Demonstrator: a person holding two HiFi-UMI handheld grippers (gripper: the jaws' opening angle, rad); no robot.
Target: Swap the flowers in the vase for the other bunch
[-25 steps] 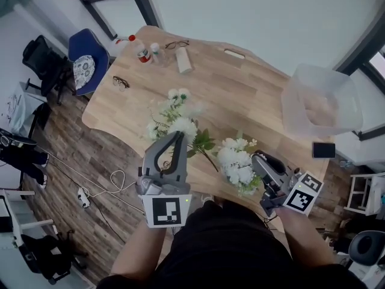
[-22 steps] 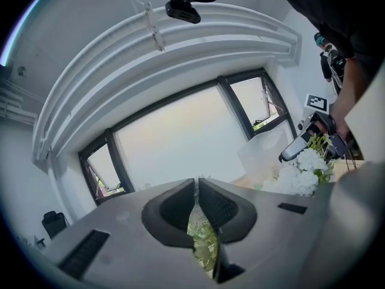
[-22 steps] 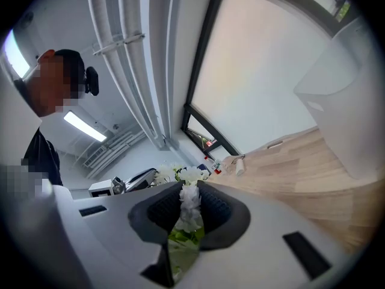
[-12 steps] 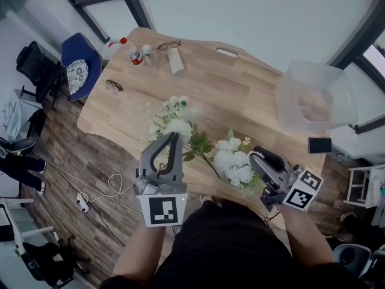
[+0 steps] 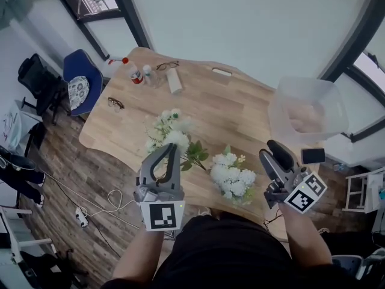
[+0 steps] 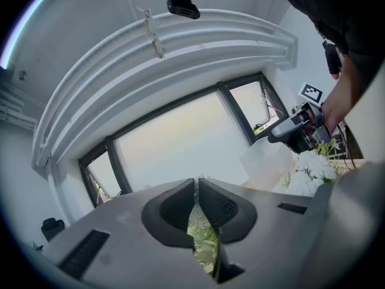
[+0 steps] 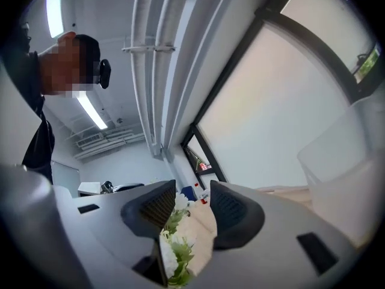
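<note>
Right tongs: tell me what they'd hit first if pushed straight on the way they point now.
Likely the white flowers, which show low in the gap of the right tongs; depth is unclear, so the tongs might pass over them. The jaws have just been opening and grip nothing.

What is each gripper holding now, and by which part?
Nothing. The right gripper has just opened its jaws, clear of the white flower bunch, with nothing between them. The left gripper is shut, with no stem seen between its pads.

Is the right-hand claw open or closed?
Open: the grey right gripper has just opened, jaws apart, gripping nothing; white flowers show beyond.
</note>
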